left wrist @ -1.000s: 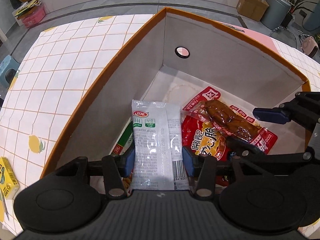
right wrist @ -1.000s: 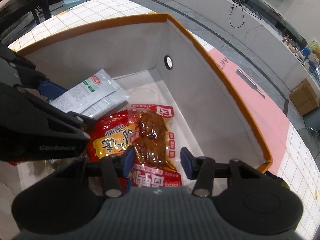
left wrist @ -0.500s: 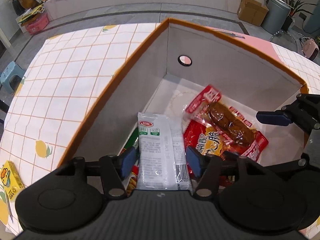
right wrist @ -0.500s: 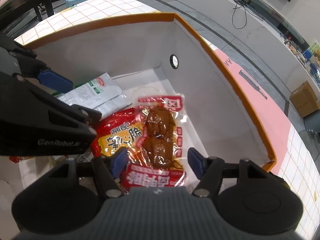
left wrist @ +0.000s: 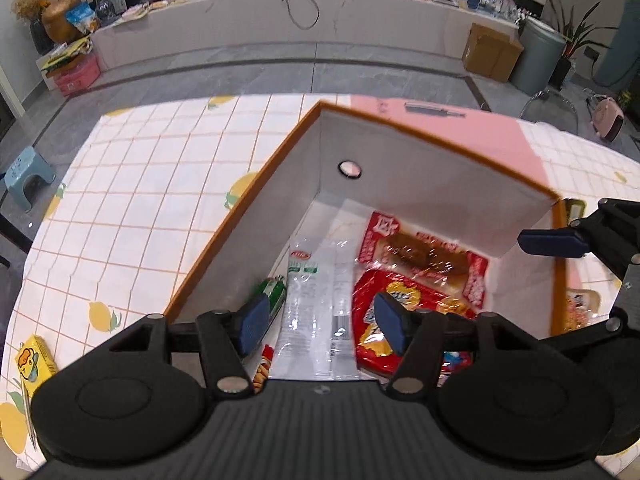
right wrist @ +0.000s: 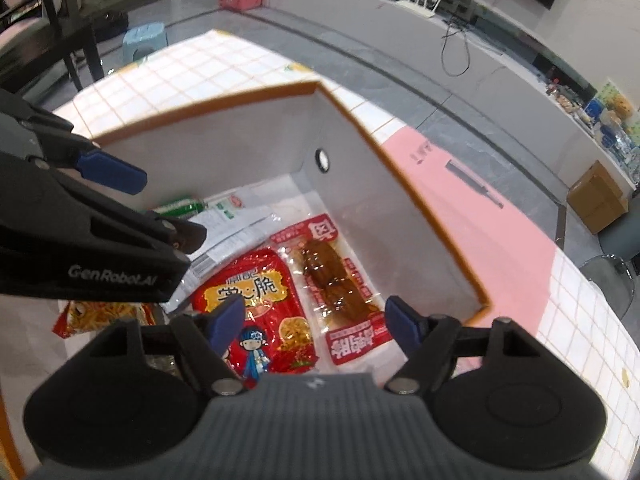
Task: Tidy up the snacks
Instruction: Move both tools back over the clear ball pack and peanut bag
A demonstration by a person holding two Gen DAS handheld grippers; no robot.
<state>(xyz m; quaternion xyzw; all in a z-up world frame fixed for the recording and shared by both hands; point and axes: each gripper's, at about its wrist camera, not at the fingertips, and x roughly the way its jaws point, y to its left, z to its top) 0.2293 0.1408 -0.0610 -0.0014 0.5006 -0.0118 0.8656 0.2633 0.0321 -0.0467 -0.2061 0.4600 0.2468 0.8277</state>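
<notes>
The worktop in its lemon-checked cloth is carrying an orange-rimmed box, and the snacks are lying on the box floor: a white packet beside a red crisp bag, with a clear pouch of brown meat alongside. The left tool and right tool are hovering above them, jaws spread and gripping nothing, the right tool's having just been opening
</notes>
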